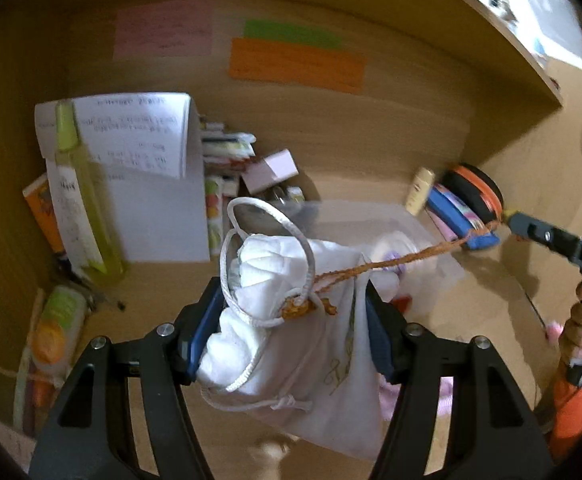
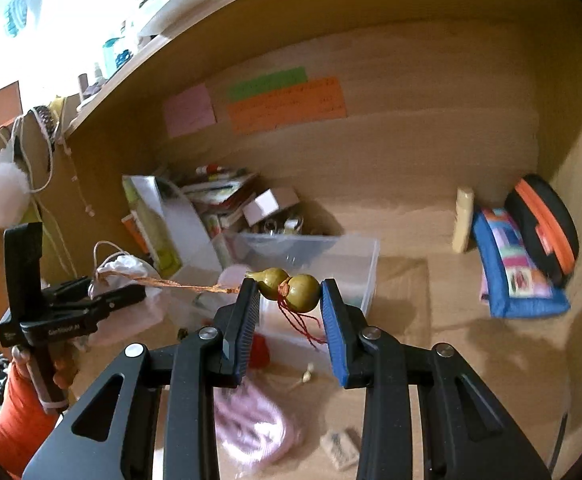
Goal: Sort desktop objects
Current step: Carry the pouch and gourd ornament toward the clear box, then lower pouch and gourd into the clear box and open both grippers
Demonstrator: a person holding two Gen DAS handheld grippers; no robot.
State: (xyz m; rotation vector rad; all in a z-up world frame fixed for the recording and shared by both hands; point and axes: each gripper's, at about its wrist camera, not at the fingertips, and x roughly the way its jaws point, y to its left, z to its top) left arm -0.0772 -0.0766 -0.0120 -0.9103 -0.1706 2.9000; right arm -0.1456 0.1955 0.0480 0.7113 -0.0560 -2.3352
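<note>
Gourd charm (image 2: pixel 289 287) sits pinched between pads of my right hand-held gripper (image 2: pixel 289 294), above clear plastic box (image 2: pixel 365 276). Orange cord (image 1: pixel 403 258) runs taut from it to white drawstring pouch (image 1: pixel 291 332), squeezed in my left hand-held gripper (image 1: pixel 297 328). Both held over tabletop (image 2: pixel 431 320). Bare tabletop between box and blue pouch (image 2: pixel 519 272) by right wall.

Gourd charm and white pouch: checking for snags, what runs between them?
A taut orange cord joins the gourd charm to the white pouch, seen in both wrist views.
</note>
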